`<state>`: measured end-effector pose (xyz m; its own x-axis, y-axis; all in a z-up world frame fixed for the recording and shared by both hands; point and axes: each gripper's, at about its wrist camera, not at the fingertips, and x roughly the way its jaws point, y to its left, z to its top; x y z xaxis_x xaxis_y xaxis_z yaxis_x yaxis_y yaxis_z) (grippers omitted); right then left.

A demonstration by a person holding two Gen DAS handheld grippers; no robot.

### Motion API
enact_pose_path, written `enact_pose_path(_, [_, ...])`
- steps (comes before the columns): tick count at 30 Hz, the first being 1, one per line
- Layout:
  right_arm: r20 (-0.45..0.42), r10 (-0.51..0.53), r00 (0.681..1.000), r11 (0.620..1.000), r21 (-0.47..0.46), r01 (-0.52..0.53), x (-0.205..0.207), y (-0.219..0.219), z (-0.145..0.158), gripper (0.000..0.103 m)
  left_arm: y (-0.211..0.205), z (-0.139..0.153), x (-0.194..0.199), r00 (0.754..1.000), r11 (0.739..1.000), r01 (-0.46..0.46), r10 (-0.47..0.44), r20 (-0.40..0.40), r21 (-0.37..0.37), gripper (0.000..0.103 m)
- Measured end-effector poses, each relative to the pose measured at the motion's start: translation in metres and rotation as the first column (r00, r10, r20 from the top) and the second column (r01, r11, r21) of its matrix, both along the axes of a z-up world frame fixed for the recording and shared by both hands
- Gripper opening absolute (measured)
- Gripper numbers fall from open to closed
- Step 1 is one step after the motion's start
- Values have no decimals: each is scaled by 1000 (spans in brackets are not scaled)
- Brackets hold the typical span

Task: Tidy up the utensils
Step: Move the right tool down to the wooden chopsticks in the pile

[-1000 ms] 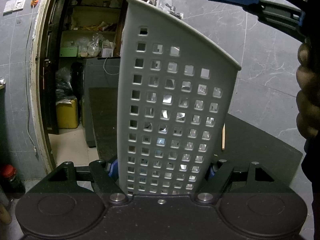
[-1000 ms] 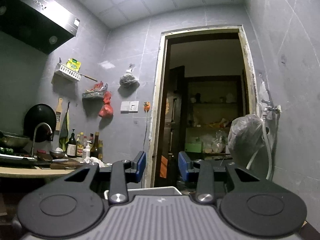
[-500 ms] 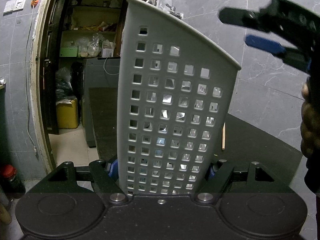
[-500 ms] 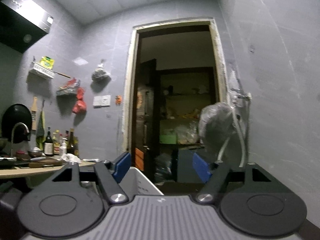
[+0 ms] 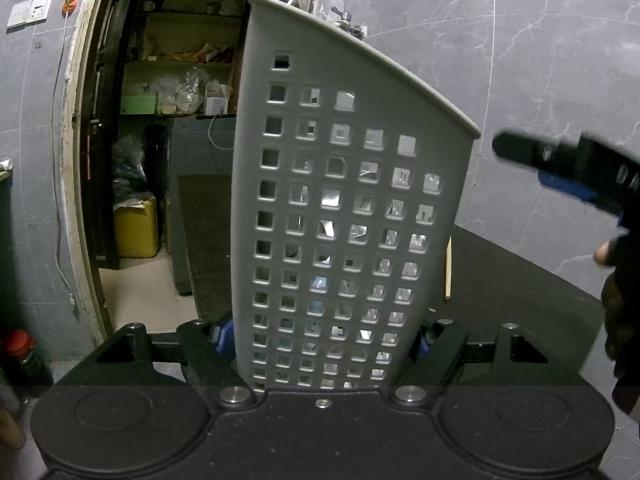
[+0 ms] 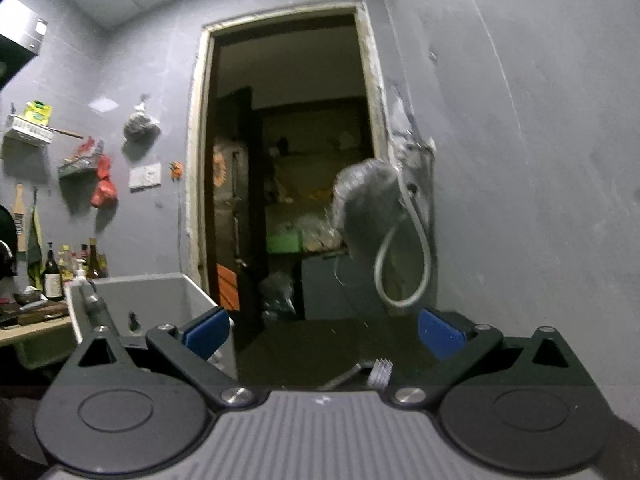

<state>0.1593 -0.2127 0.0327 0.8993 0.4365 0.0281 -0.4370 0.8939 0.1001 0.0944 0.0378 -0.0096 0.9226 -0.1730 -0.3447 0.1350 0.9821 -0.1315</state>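
In the left wrist view, the left gripper (image 5: 324,340) stayed clamped on the perforated grey utensil holder (image 5: 340,208), upright on the dark counter (image 5: 520,280); the right gripper (image 5: 560,168) had dropped lower at the right. In the right wrist view, its fingers had spread wide over a fork (image 6: 378,372), probably for pickup, the holder at near left.
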Motion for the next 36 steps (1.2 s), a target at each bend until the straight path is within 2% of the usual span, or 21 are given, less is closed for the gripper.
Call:
enact_pose_path(6, [-127,-68,990,997,17,70,18,-12,-25,103,-1,1,-1,1000,1000,-2,2,-1,5,78])
enact_pose_path(16, [-326,-124,937,988,50,148,49,-31,-48,103,-2,2,0,1000,1000,-5,5,-4,6,78])
enact_pose_path(21, [-367,-157,917,985,4,170,59,-29,-52,103,-2,2,0,1000,1000,-1,1,-6,-1,78])
enact_pose_path(27, [-400,-210,892,978,-90,190,75,-27,-43,103,3,1,2,1000,1000,8,-8,-6,-10,78])
enact_pose_path(31, [-454,-225,862,974,-127,187,100,-31,-32,103,3,0,3,1000,1000,9,-9,-6,-11,78])
enact_pose_path(36, [-557,-252,791,967,-116,227,150,-42,-20,103,6,-2,4,1000,1000,17,-17,-5,-17,78])
